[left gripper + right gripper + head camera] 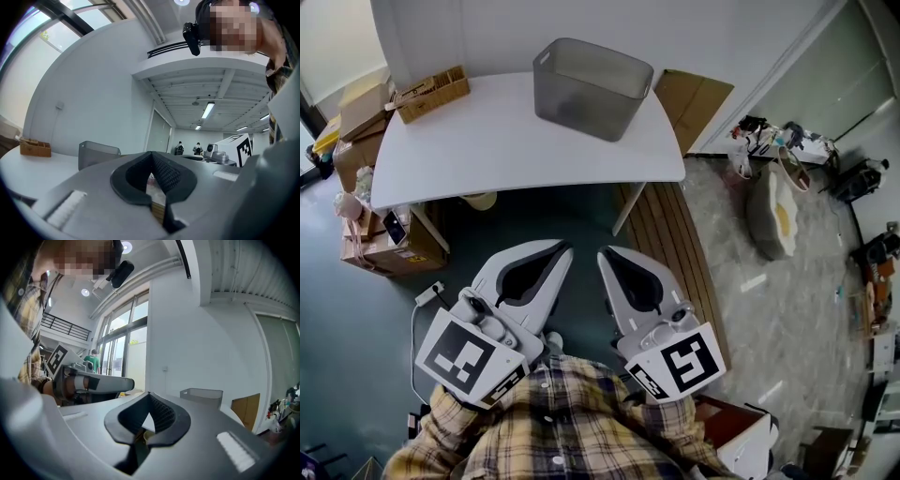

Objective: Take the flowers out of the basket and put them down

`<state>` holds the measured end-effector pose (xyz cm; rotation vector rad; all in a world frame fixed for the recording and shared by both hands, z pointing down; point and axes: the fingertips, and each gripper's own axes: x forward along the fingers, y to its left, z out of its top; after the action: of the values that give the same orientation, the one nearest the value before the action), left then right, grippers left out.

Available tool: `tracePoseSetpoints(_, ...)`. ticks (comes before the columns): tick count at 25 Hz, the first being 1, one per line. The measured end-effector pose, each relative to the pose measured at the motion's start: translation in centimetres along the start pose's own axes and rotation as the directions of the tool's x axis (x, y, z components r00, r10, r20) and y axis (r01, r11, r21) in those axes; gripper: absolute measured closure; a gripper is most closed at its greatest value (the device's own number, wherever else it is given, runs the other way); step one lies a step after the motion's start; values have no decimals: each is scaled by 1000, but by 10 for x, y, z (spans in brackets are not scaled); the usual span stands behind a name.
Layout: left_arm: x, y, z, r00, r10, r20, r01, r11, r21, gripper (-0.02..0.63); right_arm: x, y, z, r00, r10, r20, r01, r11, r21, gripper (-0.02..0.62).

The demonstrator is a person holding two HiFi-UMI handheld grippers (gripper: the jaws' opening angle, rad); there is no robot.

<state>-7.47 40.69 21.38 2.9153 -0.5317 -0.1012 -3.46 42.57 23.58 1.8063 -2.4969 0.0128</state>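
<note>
You held both grippers low, close to your plaid shirt (567,427), side by side and well short of the table (487,155). The left gripper (561,249) had its jaws together: in the left gripper view the dark pads met at the tips, with only a narrow slit lower down, and nothing sat between them. The right gripper (607,253) was closed too, its pads touching at the tips in the right gripper view, with nothing in them. Each gripper's tips pointed toward the table, and the two stood near each other without touching.

The basket (581,112), grey and see-through, stood upright on the far right part of the white table, well apart from both grippers. I could not tell from any view whether flowers lay inside it. A wooden box (433,94) sat at the table's far left corner, well apart from the basket. Cardboard boxes (358,117) were stacked on the floor just beside the table's left end.
</note>
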Motion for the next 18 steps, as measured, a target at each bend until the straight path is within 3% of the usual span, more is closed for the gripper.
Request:
tracePoseSetpoints(9,12,31,0,1000,20,9,-20,1000,-10,595,25,-16,-8,1000,-3,-14,3,1000,2,591)
tracePoseSetpoints(18,49,101,11,1000,7,12,-7,1000,-8,595,95,-48,-7,1000,-19,-20,19,1000,2,591)
